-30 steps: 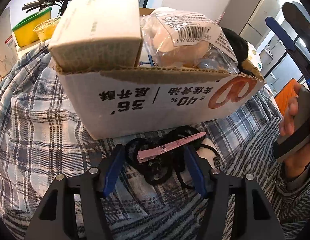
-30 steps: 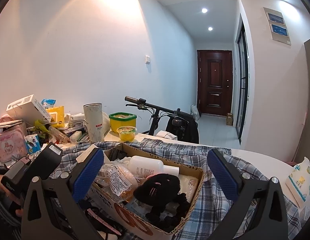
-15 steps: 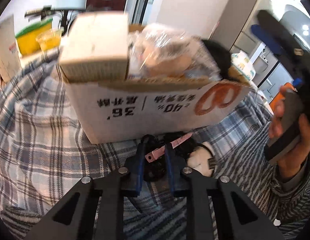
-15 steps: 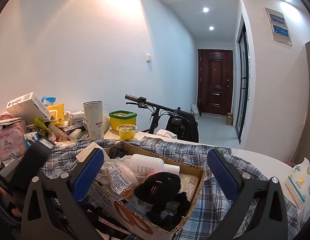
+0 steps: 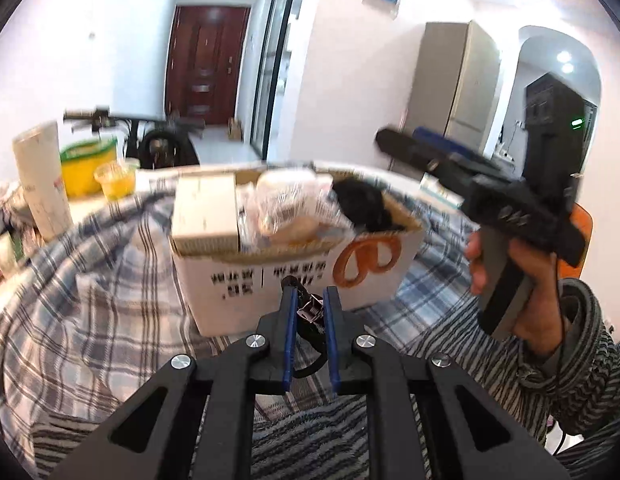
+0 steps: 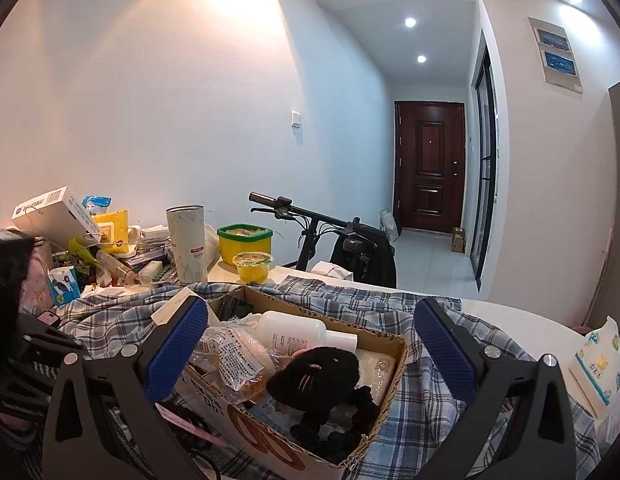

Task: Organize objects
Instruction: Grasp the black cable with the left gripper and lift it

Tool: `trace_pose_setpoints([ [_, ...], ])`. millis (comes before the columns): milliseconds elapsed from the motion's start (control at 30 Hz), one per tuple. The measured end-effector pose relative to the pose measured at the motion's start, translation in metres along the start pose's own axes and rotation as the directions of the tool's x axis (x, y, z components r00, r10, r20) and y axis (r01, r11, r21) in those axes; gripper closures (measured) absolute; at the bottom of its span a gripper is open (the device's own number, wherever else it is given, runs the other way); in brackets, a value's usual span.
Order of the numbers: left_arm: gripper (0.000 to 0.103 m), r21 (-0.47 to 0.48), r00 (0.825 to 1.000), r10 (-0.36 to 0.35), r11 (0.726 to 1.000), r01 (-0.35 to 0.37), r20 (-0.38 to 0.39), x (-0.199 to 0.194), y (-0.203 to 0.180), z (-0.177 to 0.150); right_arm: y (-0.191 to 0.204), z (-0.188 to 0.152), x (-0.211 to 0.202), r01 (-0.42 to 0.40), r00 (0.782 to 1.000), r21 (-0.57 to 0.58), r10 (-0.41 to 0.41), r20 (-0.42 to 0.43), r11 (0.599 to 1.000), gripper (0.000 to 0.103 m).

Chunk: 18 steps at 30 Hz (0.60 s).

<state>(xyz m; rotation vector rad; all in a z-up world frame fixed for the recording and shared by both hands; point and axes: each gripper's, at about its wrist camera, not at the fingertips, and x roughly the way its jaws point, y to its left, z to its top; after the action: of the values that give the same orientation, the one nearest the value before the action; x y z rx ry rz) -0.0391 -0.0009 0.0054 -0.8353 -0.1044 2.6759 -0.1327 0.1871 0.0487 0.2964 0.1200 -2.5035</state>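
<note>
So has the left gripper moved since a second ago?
Yes. The left gripper has closed on the black hair ties and risen; the cardboard box now sits lower and farther off in the left wrist view.

A white cardboard box [image 5: 245, 280] with an orange pretzel mark sits on blue-and-white plaid cloth [image 5: 89, 300].

We are in a home: a dark wooden entry door [image 6: 429, 166] ends a tiled hallway, a bicycle [image 6: 322, 232] leans by the wall, a fridge [image 5: 458, 88] stands nearby, and household clutter crowds the counter [image 6: 506, 316] under a plaid cloth [image 6: 350, 300].
</note>
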Motion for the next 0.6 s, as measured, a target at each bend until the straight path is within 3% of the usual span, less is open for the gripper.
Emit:
trace_pose_setpoints([
  [200, 0.089, -0.004, 0.996, -0.017, 1.000, 0.017, 0.087, -0.025, 0.008, 0.010, -0.002, 0.002, -0.004, 0.010, 1.000, 0.009, -0.010, 0.025, 1.000, 0.000],
  [400, 0.089, -0.024, 0.967, -0.085, 0.995, 0.094, 0.241, -0.046, 0.025, 0.024, -0.005, 0.005, -0.012, 0.006, 0.998, 0.025, -0.007, 0.066, 1.000, 0.000],
  [600, 0.090, -0.037, 0.948, -0.049, 0.997, 0.063, 0.314, -0.048, 0.035, 0.062, -0.006, 0.005, -0.012, 0.014, 0.998, 0.024, -0.015, 0.067, 1.000, 0.000],
])
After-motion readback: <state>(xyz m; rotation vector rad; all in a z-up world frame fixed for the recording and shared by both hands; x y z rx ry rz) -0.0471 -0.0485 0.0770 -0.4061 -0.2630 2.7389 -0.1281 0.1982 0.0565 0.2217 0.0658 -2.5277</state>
